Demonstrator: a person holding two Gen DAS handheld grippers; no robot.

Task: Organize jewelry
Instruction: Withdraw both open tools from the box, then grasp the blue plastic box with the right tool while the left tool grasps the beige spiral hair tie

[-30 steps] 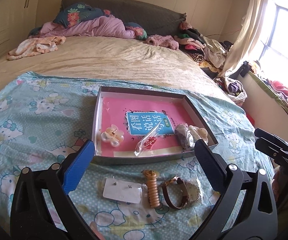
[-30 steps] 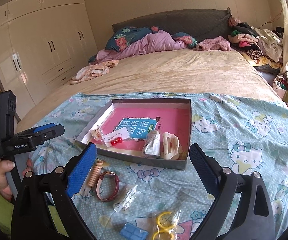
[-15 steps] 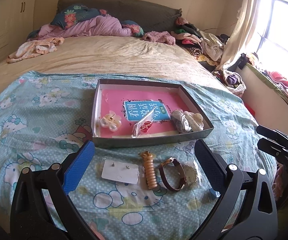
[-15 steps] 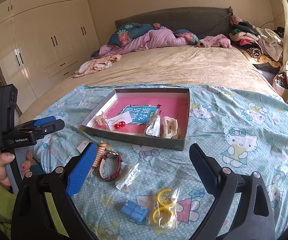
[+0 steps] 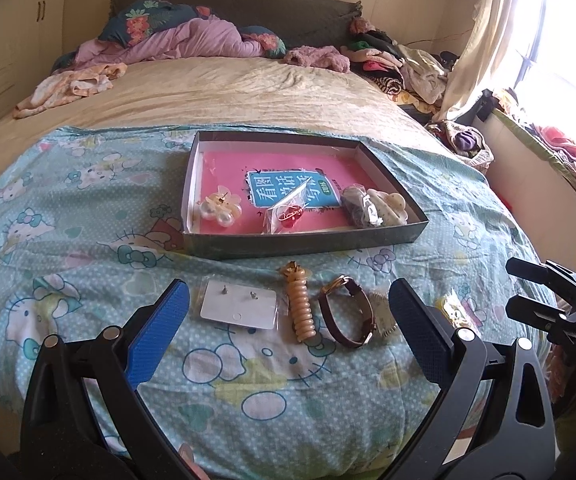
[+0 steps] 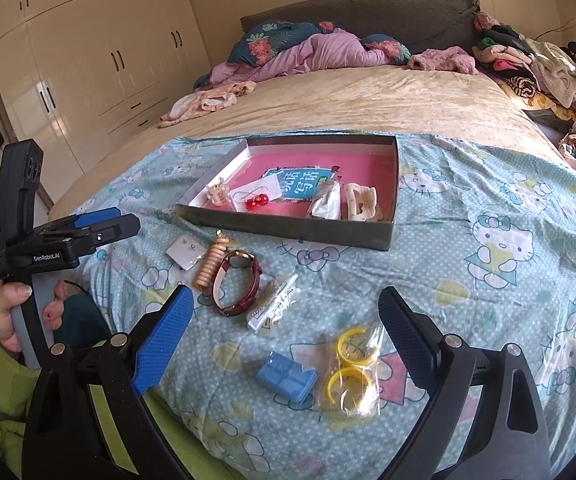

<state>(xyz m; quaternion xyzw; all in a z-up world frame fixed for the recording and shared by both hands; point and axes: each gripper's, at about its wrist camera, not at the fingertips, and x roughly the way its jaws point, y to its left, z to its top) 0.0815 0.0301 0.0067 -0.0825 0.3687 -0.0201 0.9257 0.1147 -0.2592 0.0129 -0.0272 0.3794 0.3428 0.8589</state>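
Note:
A shallow pink-lined box [image 5: 304, 244] [image 6: 288, 228] lies on the cartoon-cat blanket. It holds a pearl clip [image 5: 221, 208], bagged red earrings [image 5: 288, 216] and a cream hair claw [image 5: 388, 204]. In front of it lie a white earring card [image 5: 239, 306], a beige spiral band [image 5: 302, 312] and a brown watch [image 5: 352, 316]. Nearer the bed edge are bagged yellow hoops [image 6: 352, 364], a small blue case [image 6: 286, 376] and a clear packet [image 6: 275, 304]. My left gripper [image 5: 287, 286] hovers open above the card, band and watch. My right gripper [image 6: 284, 293] is open over the packet, empty.
The blanket [image 5: 87, 240] covers the near end of a beige bed [image 5: 227, 88] with bedding and clothes piled at the headboard. Wardrobes [image 6: 87, 72] stand left, a window and curtain [image 5: 488, 40] right. A hand in a green sleeve [image 6: 3, 320] holds the left gripper.
Both grippers have drawn back from the box toward the near bed edge, so the loose items in front of it show more fully. Both stay open and empty.

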